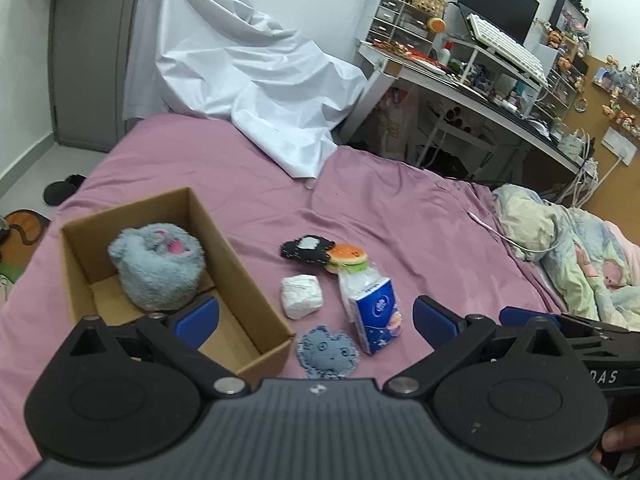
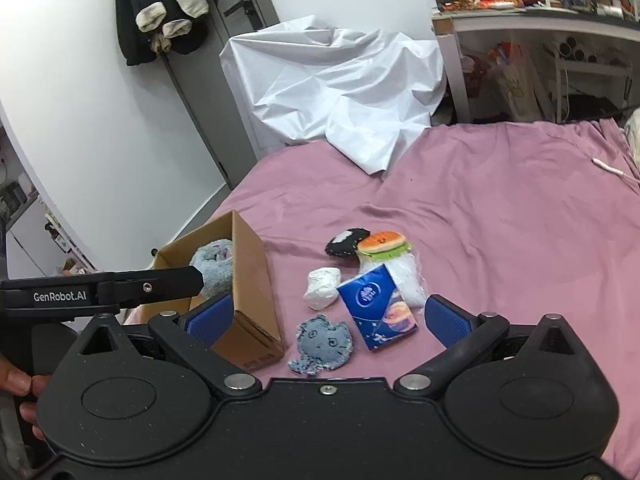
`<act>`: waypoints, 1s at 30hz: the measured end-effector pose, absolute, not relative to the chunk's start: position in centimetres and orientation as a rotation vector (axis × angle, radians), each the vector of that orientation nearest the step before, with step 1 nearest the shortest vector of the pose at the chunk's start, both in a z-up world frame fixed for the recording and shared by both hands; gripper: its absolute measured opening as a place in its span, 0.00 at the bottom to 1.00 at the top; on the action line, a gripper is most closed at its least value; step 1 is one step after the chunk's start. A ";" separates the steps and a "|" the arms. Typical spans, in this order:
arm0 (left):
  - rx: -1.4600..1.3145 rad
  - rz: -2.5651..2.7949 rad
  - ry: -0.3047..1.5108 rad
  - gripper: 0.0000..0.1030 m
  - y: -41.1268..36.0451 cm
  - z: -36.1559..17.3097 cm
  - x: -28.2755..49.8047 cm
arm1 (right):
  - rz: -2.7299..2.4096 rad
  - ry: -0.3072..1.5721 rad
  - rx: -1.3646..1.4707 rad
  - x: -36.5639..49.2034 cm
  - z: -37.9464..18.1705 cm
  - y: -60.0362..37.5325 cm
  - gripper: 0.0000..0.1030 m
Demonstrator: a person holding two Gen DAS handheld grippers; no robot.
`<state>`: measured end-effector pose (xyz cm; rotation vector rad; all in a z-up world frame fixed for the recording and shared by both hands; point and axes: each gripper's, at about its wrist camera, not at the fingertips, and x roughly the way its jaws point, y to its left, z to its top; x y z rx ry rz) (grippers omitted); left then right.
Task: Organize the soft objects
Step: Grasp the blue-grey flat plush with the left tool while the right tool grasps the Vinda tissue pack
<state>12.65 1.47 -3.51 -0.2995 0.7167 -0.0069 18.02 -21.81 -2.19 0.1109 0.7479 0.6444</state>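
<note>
Grey plush (image 1: 156, 270) inside cardboard box (image 1: 240, 280); other soft items beside it.

On a pink bedsheet (image 2: 500, 200), the right gripper (image 2: 326, 316) hovers with its blue pads spread wide and nothing between them. Just ahead lie a blue tissue pack (image 2: 378, 306), a denim patch (image 2: 322, 346), a white bundle (image 2: 322, 288) and a burger toy (image 2: 384, 242). To its left, a cardboard box (image 2: 250, 280) holds a grey plush (image 2: 214, 266) (partly hidden by the left gripper (image 2: 104, 290)).
</note>
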 end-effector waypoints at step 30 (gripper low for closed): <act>-0.206 -0.087 0.825 0.54 -4.3 -12.1 16.6 | 0.623 0.830 0.063 21.9 -6.5 -24.9 0.62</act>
